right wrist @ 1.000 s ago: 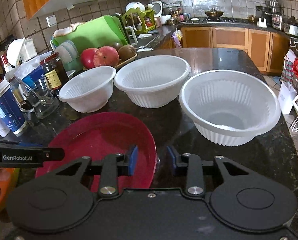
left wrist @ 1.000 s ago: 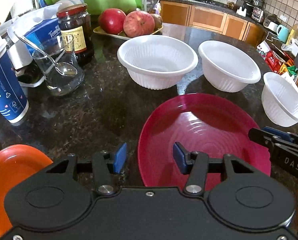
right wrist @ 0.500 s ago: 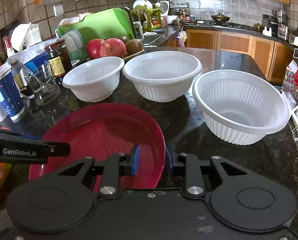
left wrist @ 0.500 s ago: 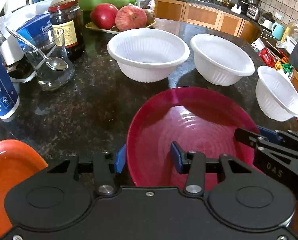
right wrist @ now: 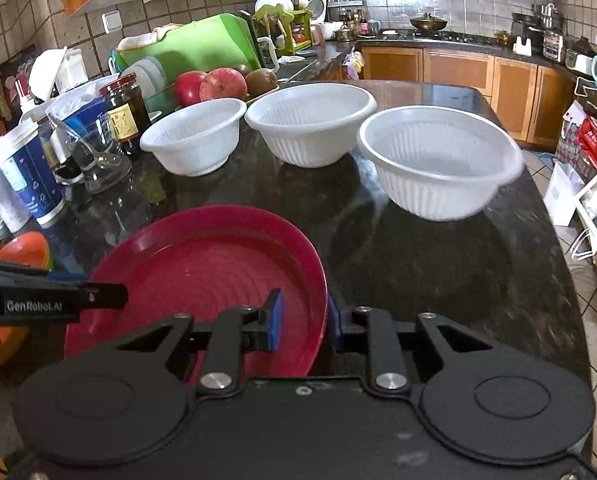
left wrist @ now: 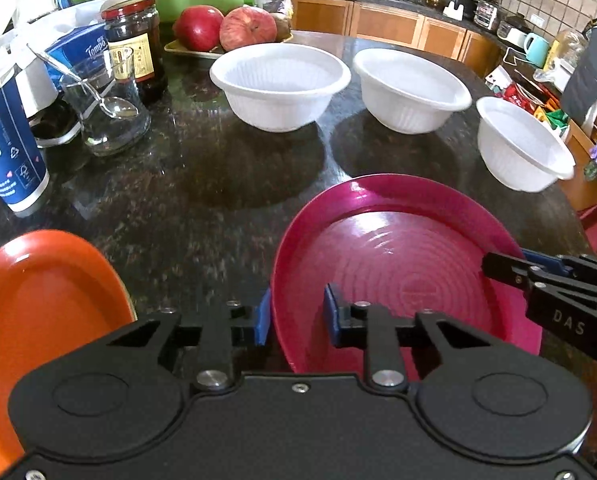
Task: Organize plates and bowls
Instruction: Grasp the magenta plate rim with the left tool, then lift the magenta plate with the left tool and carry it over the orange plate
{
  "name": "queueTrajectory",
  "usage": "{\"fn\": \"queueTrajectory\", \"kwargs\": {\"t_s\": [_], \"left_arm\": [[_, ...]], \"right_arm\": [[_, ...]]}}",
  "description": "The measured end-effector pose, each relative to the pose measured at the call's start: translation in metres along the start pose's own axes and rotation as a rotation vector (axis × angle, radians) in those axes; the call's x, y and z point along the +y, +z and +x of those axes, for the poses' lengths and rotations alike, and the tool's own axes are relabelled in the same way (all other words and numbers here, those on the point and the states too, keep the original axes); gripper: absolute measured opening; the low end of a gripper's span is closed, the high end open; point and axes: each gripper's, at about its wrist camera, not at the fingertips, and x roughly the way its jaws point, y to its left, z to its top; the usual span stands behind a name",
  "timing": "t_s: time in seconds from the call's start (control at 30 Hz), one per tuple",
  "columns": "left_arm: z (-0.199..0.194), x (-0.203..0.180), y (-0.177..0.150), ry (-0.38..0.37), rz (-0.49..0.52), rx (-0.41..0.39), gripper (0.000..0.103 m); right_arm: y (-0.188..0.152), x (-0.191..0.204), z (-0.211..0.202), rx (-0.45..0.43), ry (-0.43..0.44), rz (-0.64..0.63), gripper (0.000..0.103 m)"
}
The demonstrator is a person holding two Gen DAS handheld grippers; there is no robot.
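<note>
The left gripper's (left wrist: 296, 316) black body hides the near rim of the red plate (left wrist: 398, 248) behind the jaws, and the orange plate (left wrist: 46, 300), left of the jaws, is cut off by the picture's left edge and partly covered by that same body. In the right wrist view the right gripper (right wrist: 303, 318) hides the plate's near edge likewise — whether the blue pads press the rim cannot be told. The far-right white bowl (left wrist: 522, 148) is smeared by blur at its rim.

red plate (left wrist: 398, 264): glossy plastic, ridged rings
white bowls (right wrist: 438, 160): matt ribbed plastic
counter (left wrist: 202, 200): polished speckled stone
jar (left wrist: 136, 46): glass, metal lid
</note>
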Motion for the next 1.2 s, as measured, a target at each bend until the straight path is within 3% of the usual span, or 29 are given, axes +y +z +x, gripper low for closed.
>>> {"fn": "queueTrajectory", "kwargs": {"t_s": [0.27,0.63,1.2], "left_arm": [[-0.009,-0.005,-0.013,-0.005,0.010,-0.006,0.022],[-0.027,-0.019,-0.028,-0.041,0.007,-0.026,0.021],[-0.053,-0.023,-0.045,-0.025,0.013,-0.078,0.021]], "right_arm": [[-0.013,-0.003,-0.016,-0.011,-0.021,0.041,0.018],[-0.027,-0.012,-0.034,-0.039,-0.056,0.067,0.015],[-0.038,-0.001,-0.060,-0.093,-0.066,0.075,0.013]]}}
